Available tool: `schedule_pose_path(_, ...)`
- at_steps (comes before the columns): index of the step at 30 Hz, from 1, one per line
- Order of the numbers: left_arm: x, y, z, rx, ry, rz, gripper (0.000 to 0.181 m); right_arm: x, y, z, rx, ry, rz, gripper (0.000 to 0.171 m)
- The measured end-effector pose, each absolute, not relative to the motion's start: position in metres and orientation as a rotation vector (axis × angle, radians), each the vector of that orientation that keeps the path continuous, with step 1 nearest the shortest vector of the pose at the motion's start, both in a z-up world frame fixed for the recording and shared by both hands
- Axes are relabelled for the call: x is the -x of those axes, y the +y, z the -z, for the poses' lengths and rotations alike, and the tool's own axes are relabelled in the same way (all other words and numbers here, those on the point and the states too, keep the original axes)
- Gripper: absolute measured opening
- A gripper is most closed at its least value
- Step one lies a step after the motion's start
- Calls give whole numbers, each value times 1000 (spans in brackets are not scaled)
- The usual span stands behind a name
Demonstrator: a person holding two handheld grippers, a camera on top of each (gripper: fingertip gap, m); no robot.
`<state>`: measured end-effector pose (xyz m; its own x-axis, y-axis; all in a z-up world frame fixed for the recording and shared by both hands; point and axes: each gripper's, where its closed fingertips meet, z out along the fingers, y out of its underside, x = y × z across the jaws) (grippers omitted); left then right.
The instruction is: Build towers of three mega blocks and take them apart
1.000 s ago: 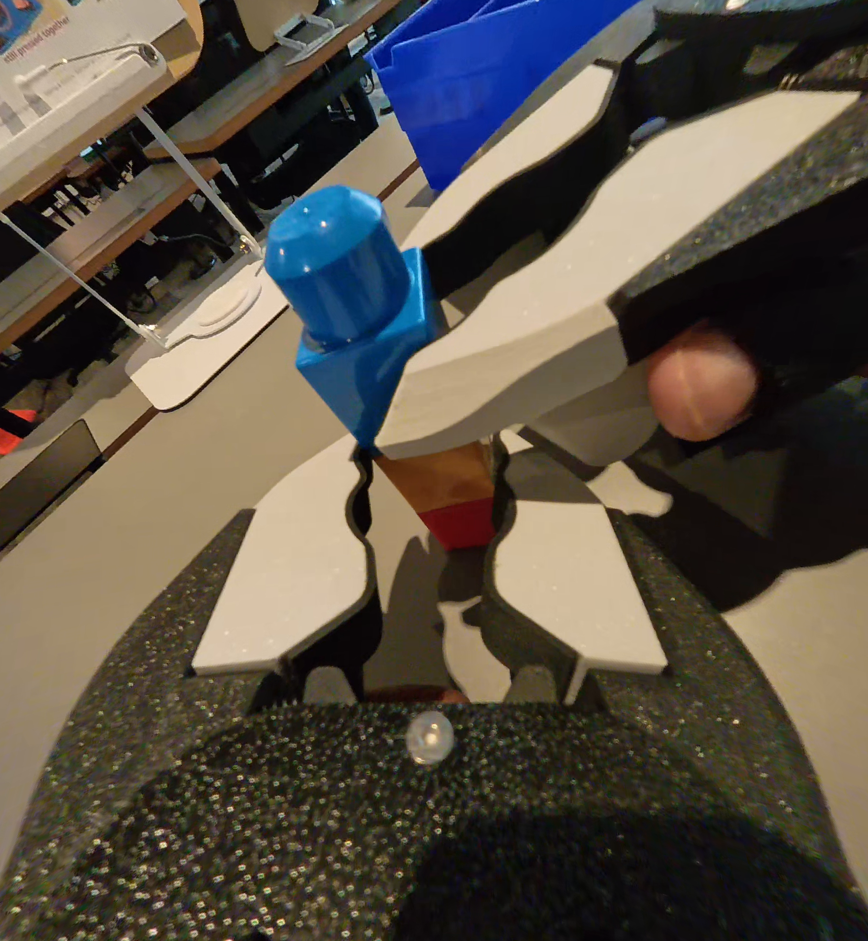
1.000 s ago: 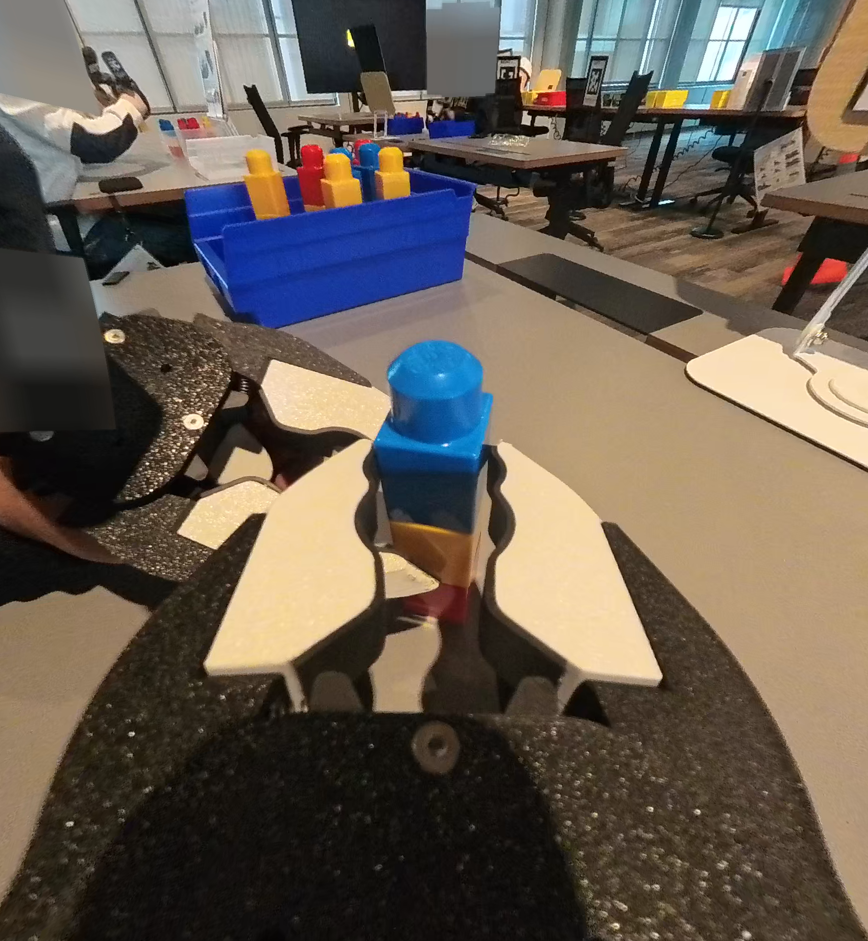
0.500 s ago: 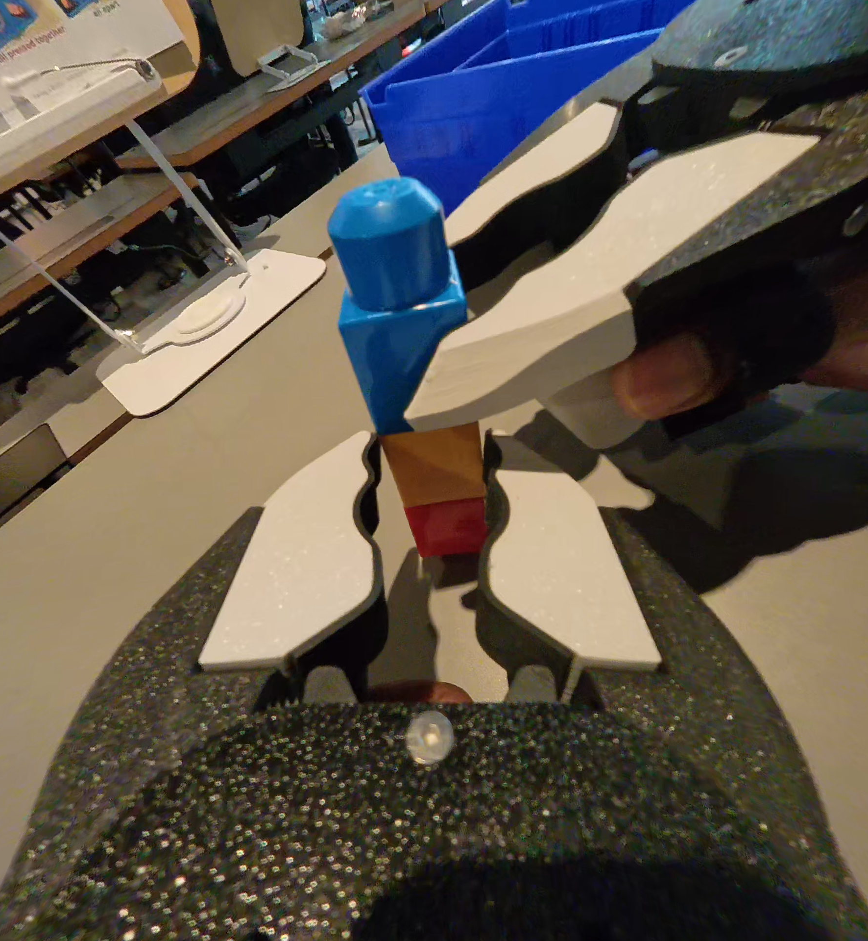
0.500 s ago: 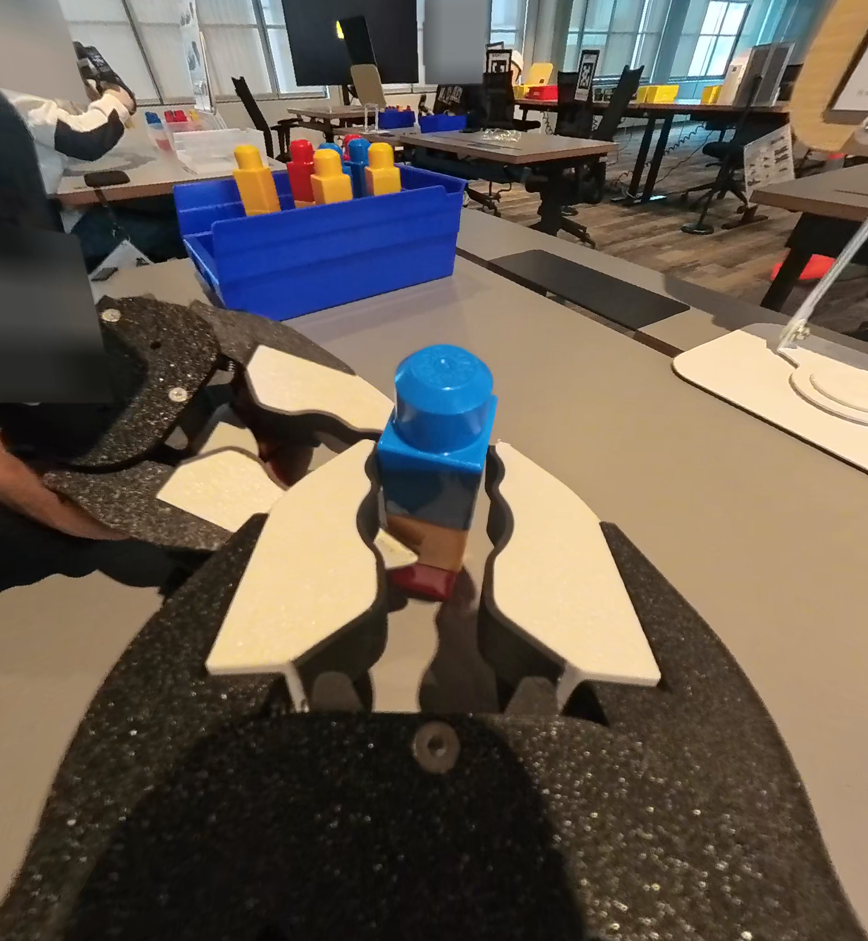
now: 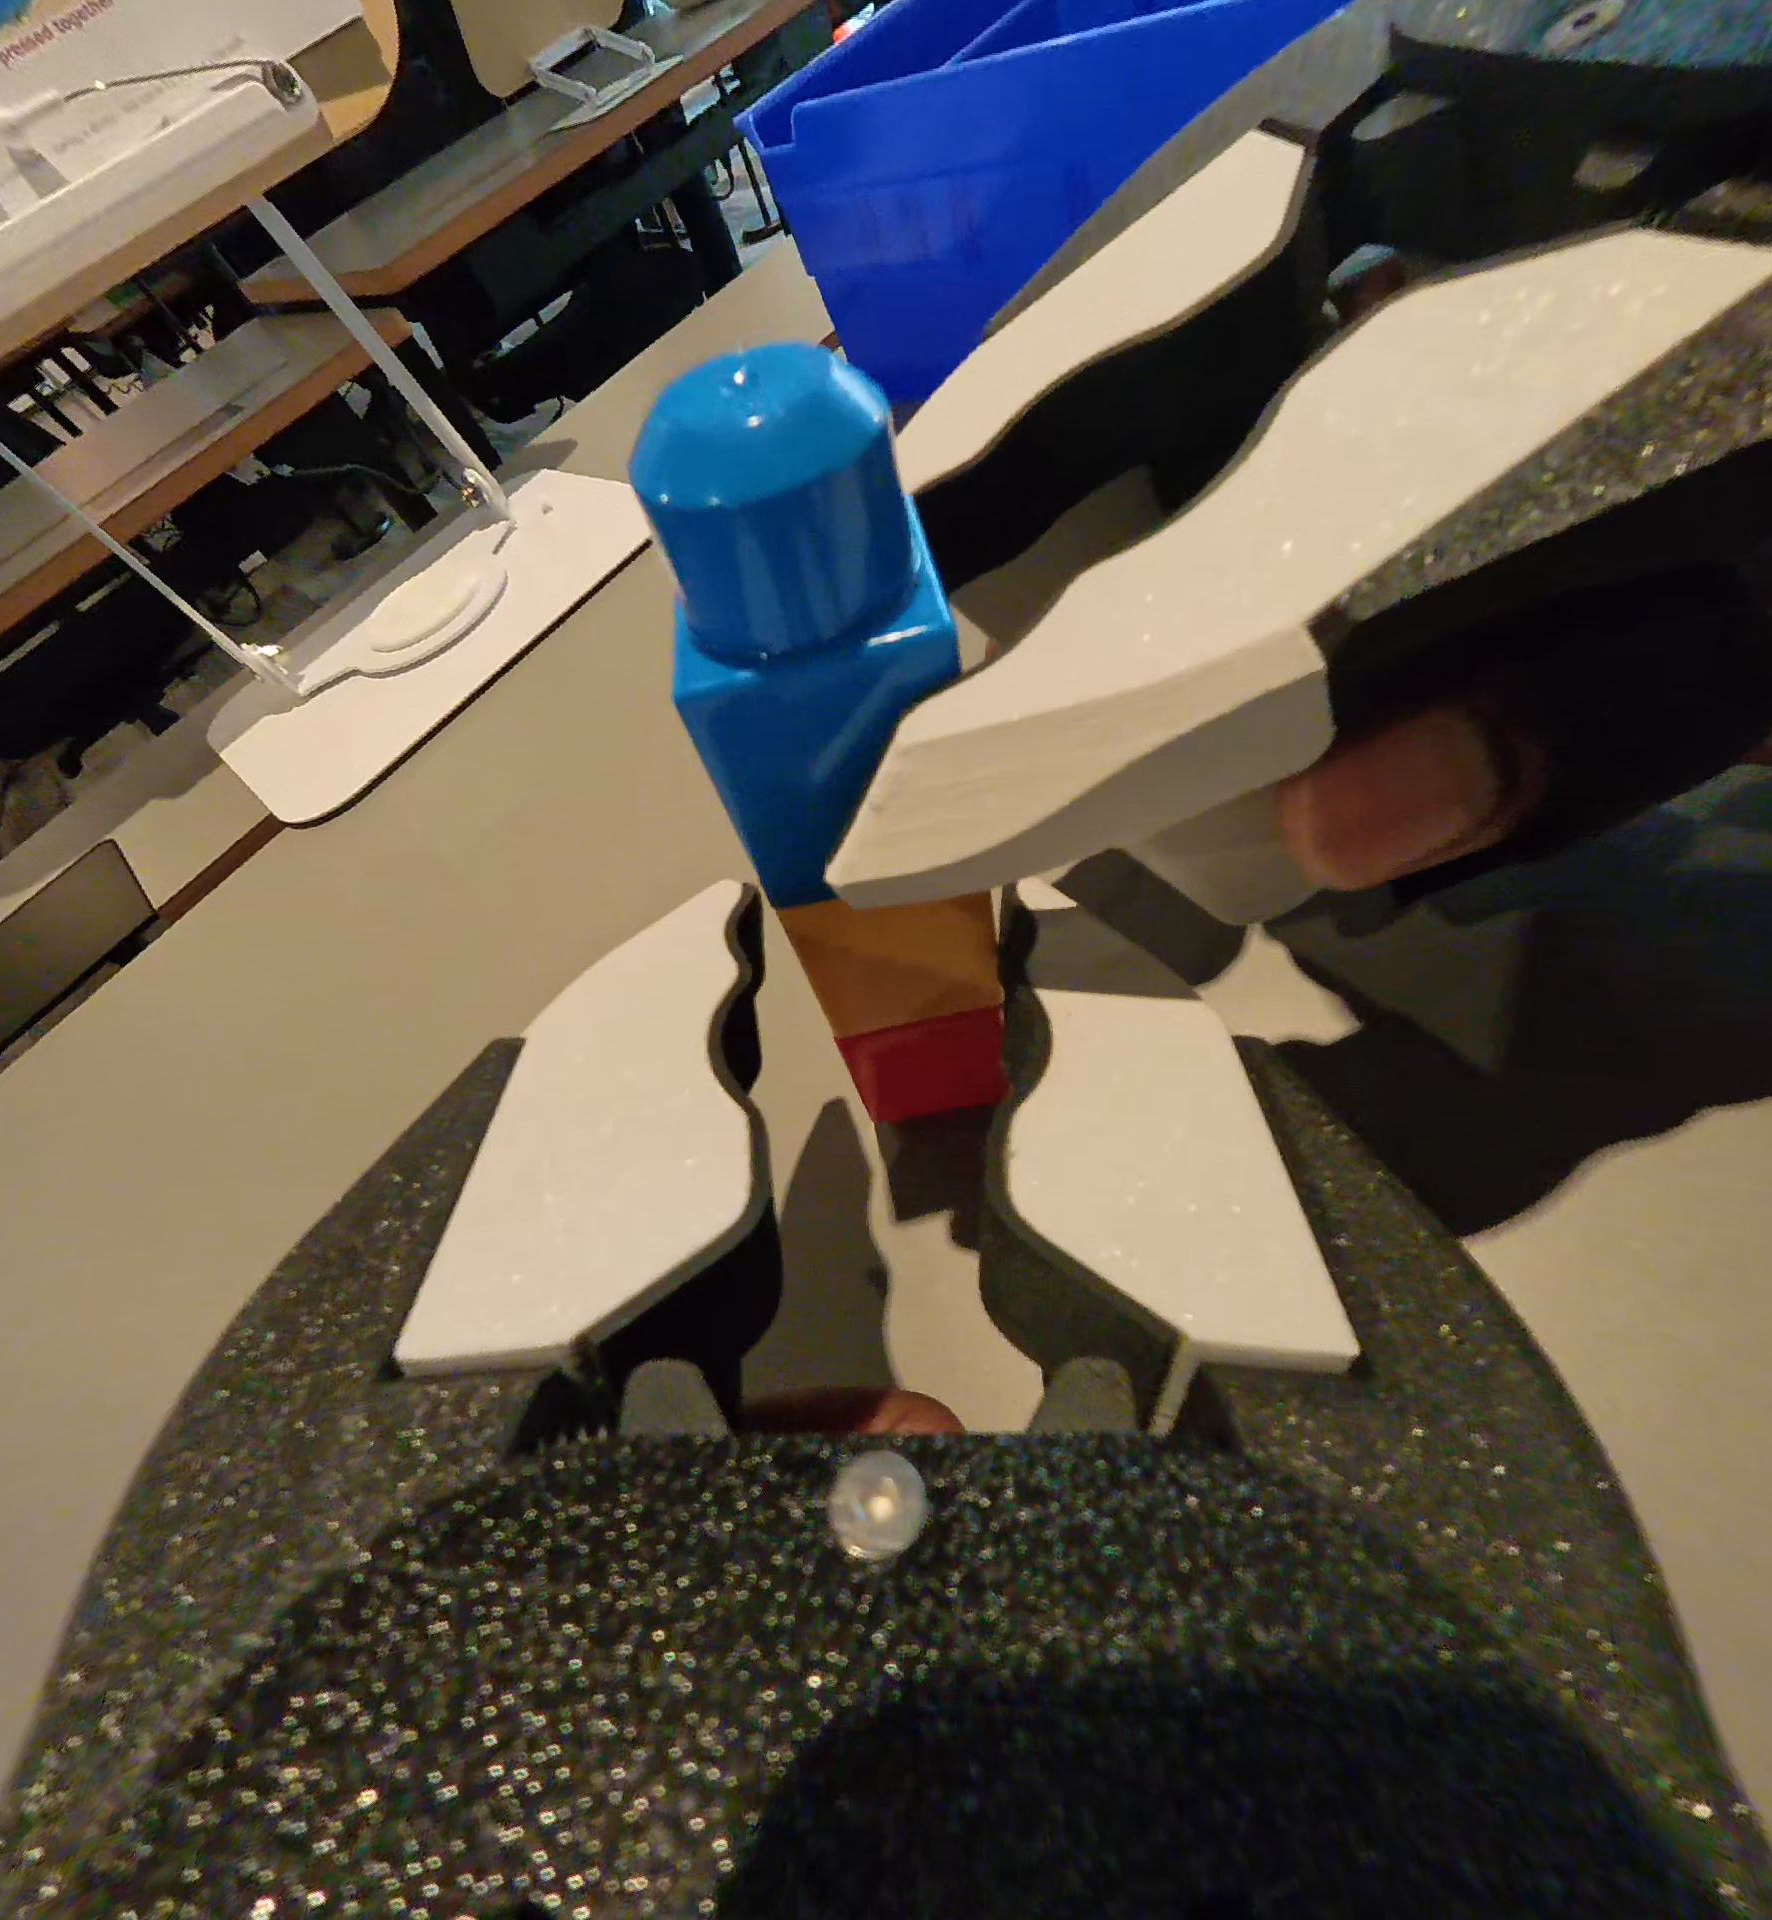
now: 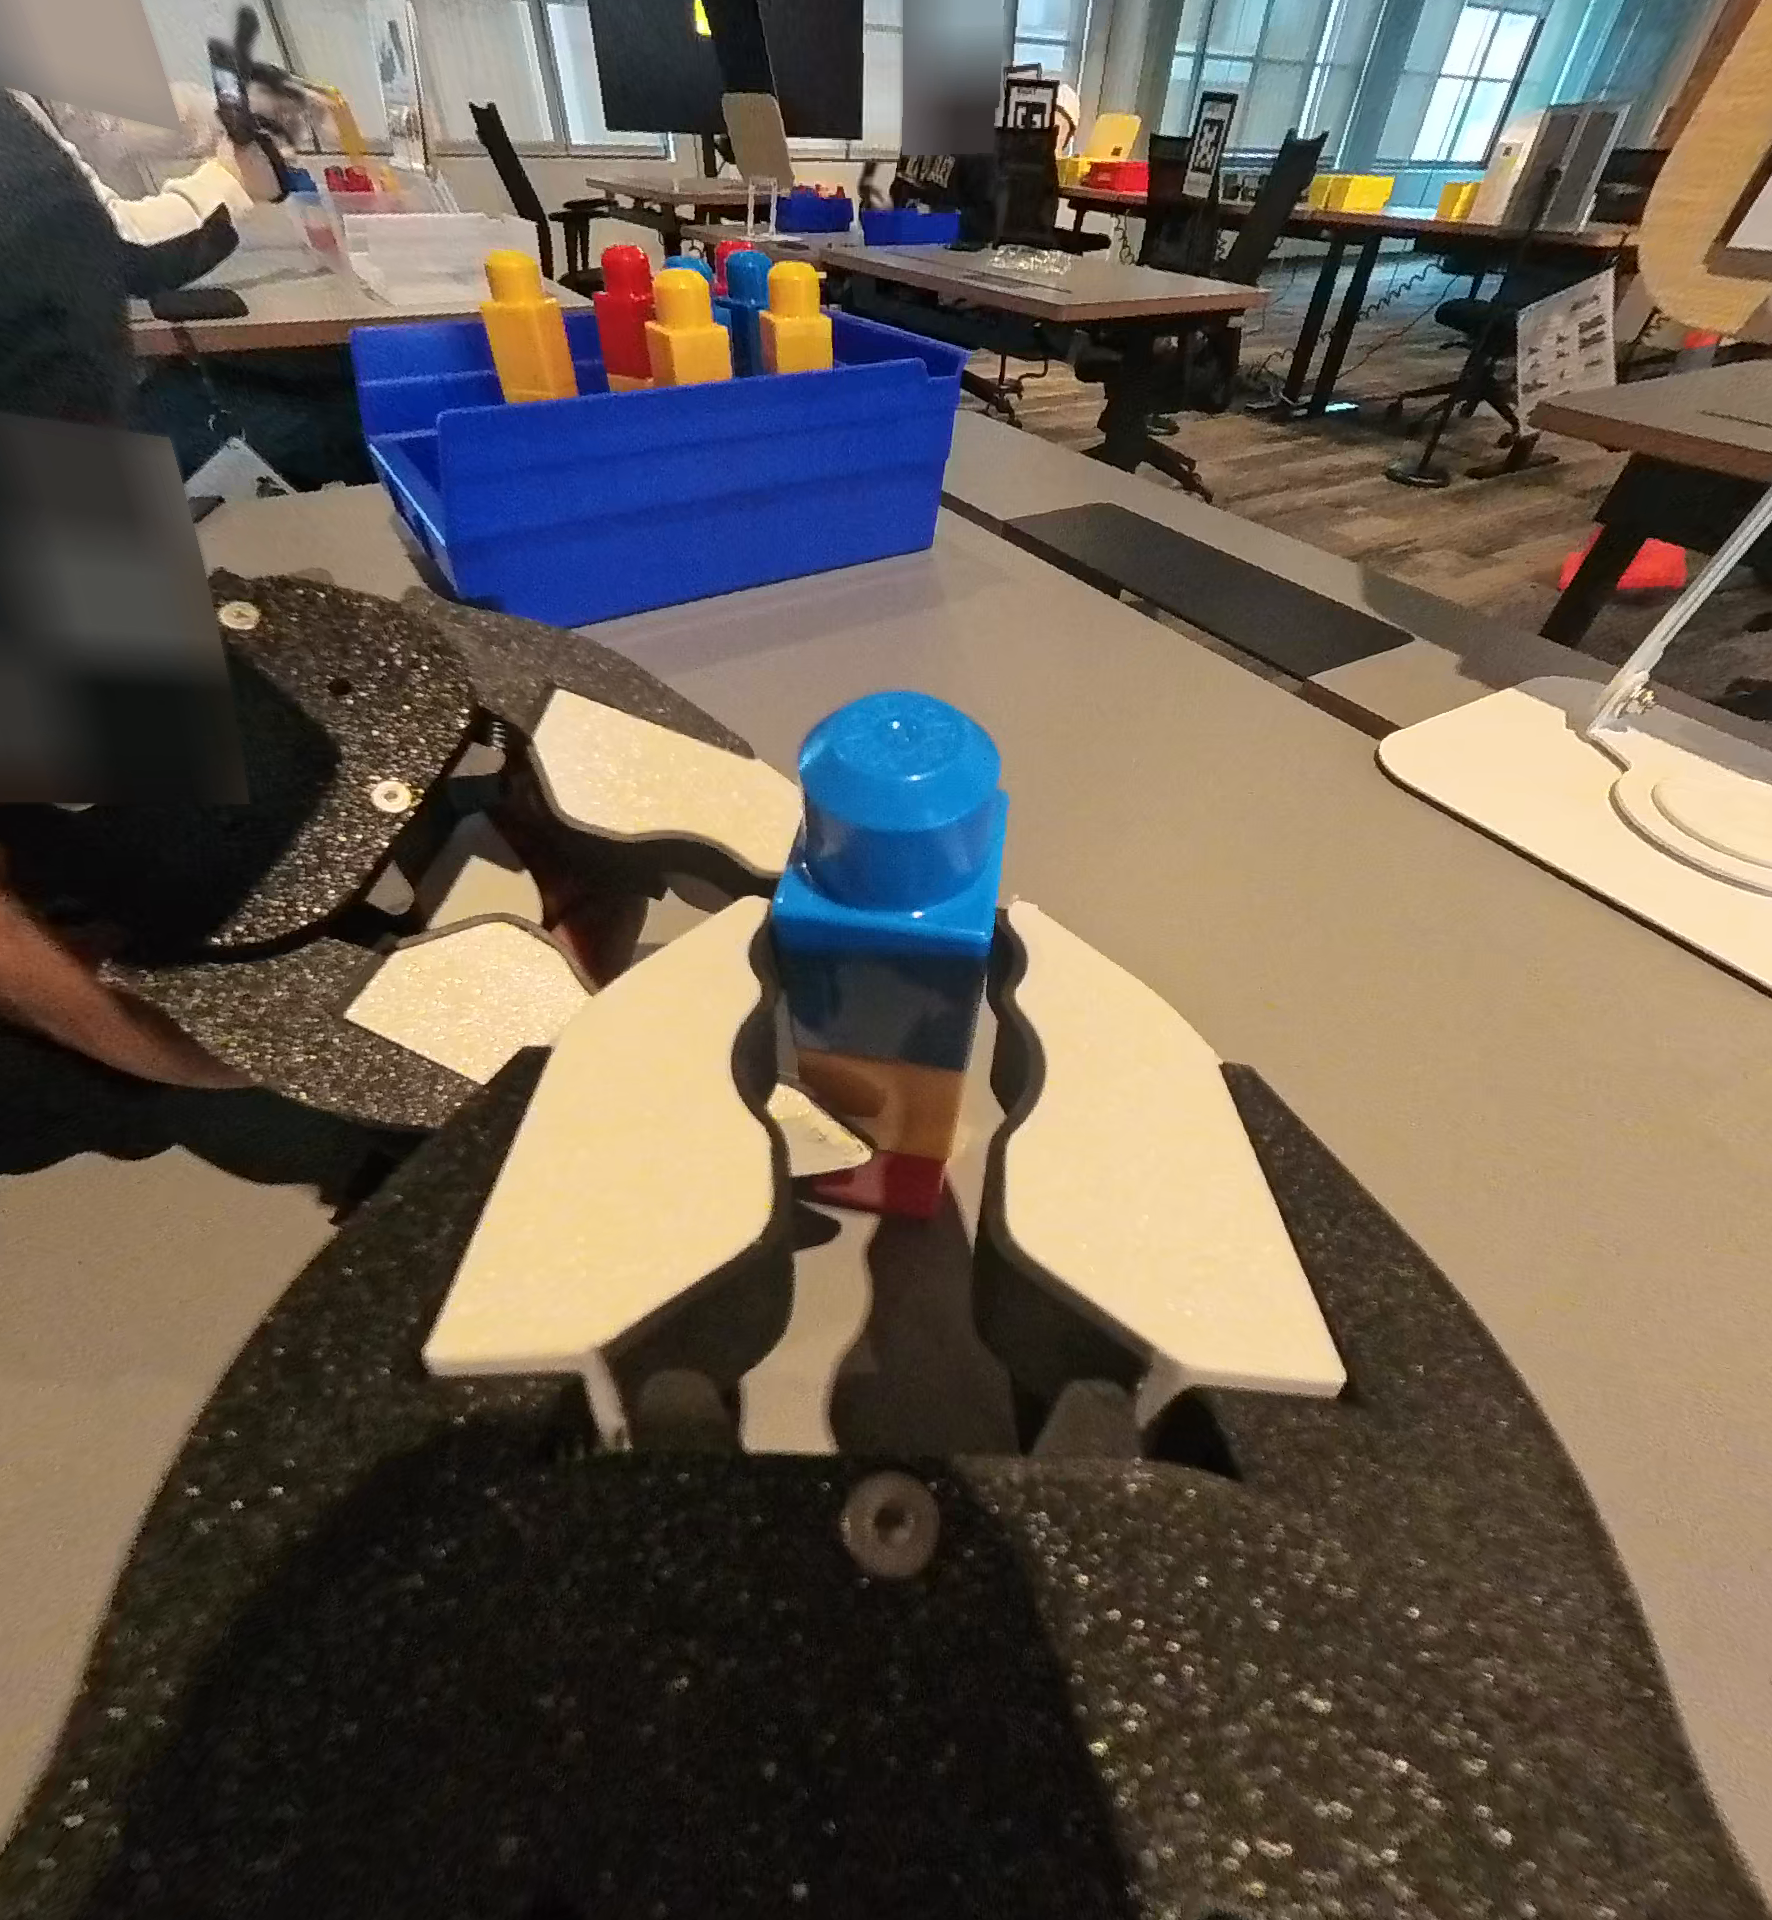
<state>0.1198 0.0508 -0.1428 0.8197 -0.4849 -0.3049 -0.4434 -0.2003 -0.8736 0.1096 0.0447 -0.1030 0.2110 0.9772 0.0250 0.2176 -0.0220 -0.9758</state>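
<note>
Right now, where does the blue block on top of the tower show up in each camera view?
Left wrist view: blue block upper centre, leaning left, the right tongs clamped on its right side.
Right wrist view: blue block at centre, between that view's own tong tips.
Shared landmark: the blue bin behind the tower.

Grey table (image 6: 1225, 935): three-block tower, blue block (image 6: 882, 935) over orange block (image 6: 887, 1112) over red block (image 6: 887, 1184), clamped at blue by right gripper (image 6: 882, 997). Left gripper (image 6: 643, 914) alongside. Blue bin (image 6: 684, 499) of blocks behind.
</note>
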Motion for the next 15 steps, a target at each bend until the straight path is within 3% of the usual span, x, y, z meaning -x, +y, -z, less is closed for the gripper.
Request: schedule_pose_path(15, -120, 51, 152, 1877, 742, -5, 42, -110, 45, 105, 1457, -1229, -867, 37)
